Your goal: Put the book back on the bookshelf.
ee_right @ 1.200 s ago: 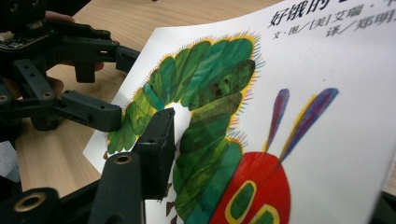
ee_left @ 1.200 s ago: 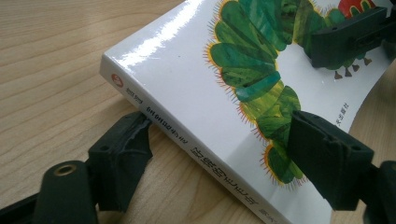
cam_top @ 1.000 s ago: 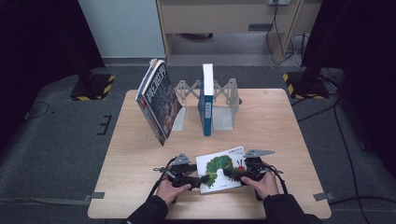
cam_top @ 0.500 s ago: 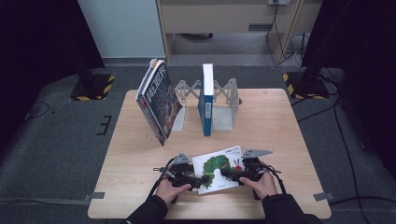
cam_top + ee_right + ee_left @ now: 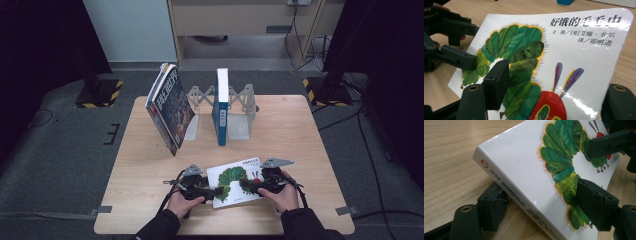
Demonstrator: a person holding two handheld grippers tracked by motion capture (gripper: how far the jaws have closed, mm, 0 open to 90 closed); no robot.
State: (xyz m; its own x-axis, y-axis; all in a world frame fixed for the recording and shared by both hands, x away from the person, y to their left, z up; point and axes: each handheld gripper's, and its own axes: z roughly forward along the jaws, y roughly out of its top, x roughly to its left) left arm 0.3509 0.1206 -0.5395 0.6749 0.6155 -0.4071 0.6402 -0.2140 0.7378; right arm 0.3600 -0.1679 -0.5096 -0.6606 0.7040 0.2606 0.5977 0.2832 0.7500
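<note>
The wooden counter (image 5: 150, 200) carries, at its far middle, a grey metal book rack (image 5: 240, 107) with one blue book (image 5: 221, 107) standing upright in it, and a large dark-covered book (image 5: 170, 112) leaning tilted against the rack's left end. Near the front edge lies the caterpillar picture book (image 5: 235, 180), a white-covered volume whose spine faces left, and it is the piece in hand. Its left edge sits raised off the wood, with one jaw of the left gripper (image 5: 212, 192) beneath the spine and the other over the cover, as the left gripper view (image 5: 544, 202) shows; the pads straddle the book with room to spare and do not look pressed on it. The right gripper (image 5: 248, 187) meets the book from the right, one jaw resting on the cover in the right gripper view (image 5: 554, 100); its jaws have just been opening with the book between them, so its hold looks loosened. Judging by the rack, the shelving is partly done: one book stands in place, and this one is not yet lifted clear, stood up or carried to the far side.
</note>
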